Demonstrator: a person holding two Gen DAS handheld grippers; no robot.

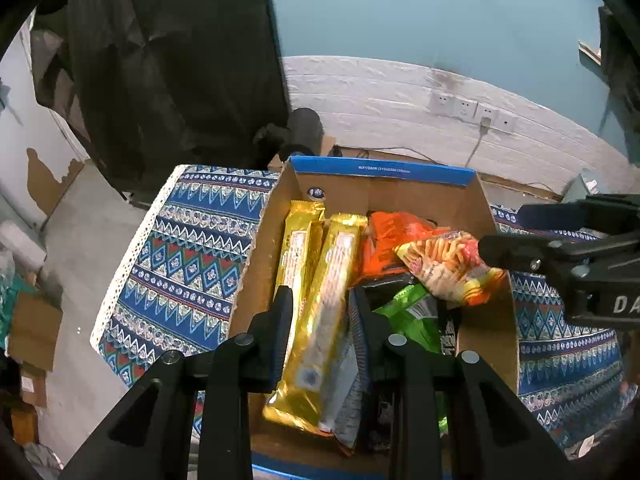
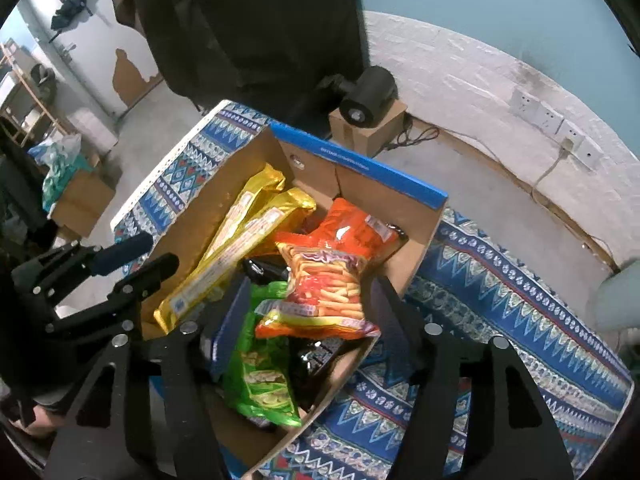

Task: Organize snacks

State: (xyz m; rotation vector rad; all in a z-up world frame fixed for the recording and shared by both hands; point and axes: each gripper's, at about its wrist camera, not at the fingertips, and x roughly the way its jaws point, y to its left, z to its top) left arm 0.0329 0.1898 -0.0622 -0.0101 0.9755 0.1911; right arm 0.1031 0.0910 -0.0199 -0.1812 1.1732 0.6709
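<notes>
The left gripper (image 1: 322, 304) is spread open over the cardboard box (image 1: 488, 336), with a gold packet (image 1: 328, 300) sat between its fingers. Just right of that, a green bag (image 2: 260, 376) is seen. The right gripper (image 2: 308, 300) is opened wide around the stick-snack bag (image 2: 324, 292).

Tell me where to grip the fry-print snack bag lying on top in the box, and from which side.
Grip the fry-print snack bag across its puffed middle, coming straight down from above. It lies flat on top of the green bag and the orange bag, so nothing covers it. The cardboard box wall blocks a side approach. The right gripper already straddles it, jaws wide open.
</notes>
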